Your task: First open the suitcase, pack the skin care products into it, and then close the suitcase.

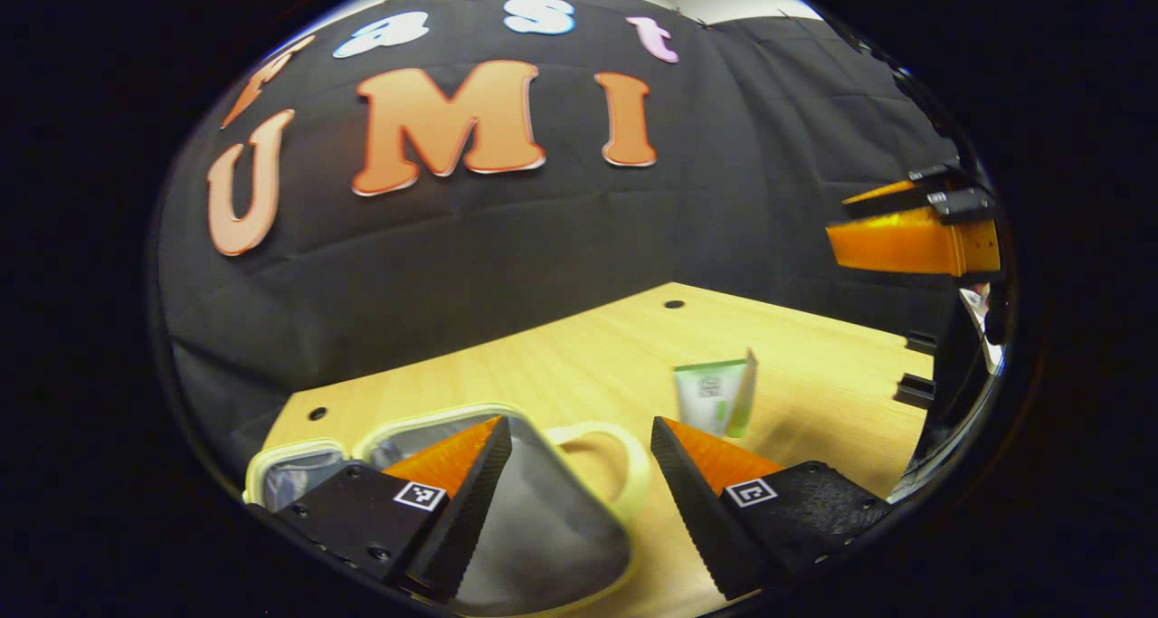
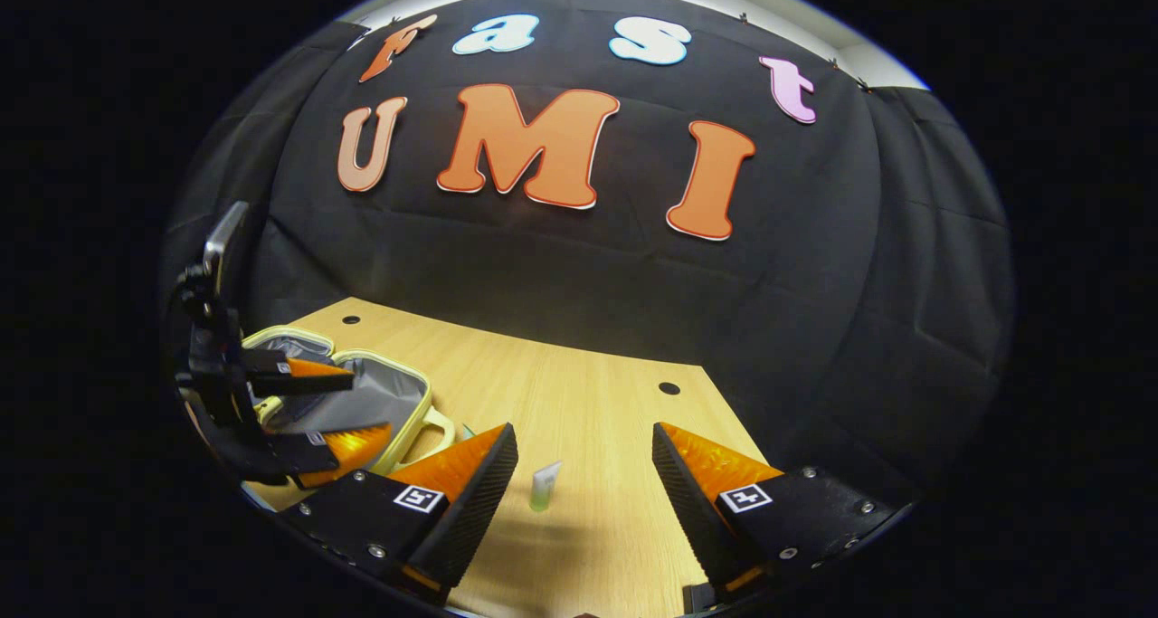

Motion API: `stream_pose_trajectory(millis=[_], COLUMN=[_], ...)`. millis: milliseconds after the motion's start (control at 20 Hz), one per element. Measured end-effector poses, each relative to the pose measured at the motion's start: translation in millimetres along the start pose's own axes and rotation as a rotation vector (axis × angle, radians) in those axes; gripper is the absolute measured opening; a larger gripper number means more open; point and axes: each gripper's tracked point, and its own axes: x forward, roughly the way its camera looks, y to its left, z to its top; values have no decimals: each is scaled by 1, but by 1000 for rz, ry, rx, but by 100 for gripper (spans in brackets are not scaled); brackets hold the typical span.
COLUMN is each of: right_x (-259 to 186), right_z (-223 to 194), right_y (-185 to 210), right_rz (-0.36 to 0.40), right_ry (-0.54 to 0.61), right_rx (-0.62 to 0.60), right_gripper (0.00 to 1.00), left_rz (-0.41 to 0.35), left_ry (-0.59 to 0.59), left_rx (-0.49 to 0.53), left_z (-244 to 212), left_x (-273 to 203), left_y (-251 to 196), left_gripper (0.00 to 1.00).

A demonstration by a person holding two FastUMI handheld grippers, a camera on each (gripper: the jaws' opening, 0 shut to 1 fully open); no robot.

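The pale yellow suitcase (image 1: 543, 527) lies open on the wooden table, its grey lining showing under my left gripper (image 1: 579, 473), whose fingers are open and hold nothing. Its handle (image 1: 602, 442) points toward a green and white skin care tube (image 1: 715, 396) standing just past the right finger. In the right gripper view the same tube (image 2: 545, 487) stands small on the table ahead, between the spread fingers of my open right gripper (image 2: 583, 482). There my left gripper (image 2: 369, 406) hovers open over the suitcase (image 2: 398, 387) at the left.
The light wood table (image 2: 588, 392) has small dark holes (image 2: 669, 388) near its far edge. Black cloth walls close in behind and on both sides. My right gripper (image 1: 837, 218) hangs high at the right edge of the left gripper view.
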Motion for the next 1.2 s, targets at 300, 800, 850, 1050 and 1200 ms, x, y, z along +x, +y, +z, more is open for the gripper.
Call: stream_pose_trajectory(millis=[300, 800, 850, 1050, 1200], right_x=[-16, -18, -15, 5, 22], right_z=[-18, -49, -54, -77, -97], right_y=[-35, -62, -61, -51, -38], right_rz=[-52, -52, -40, 23, 100], right_ry=[41, 112, 119, 151, 180], right_rx=[-4, -2, -4, -9, 4], right_gripper=[95, 95, 95, 95, 95], left_rz=[-122, -156, -149, -117, -79], left_ry=[69, 176, 179, 162, 116], left_rx=[9, -87, -95, -137, -161], left_z=[-25, -56, -57, -38, -10], left_x=[49, 104, 103, 94, 82], left_y=[-72, -103, -101, -90, -77], left_gripper=[91, 57, 54, 55, 54])
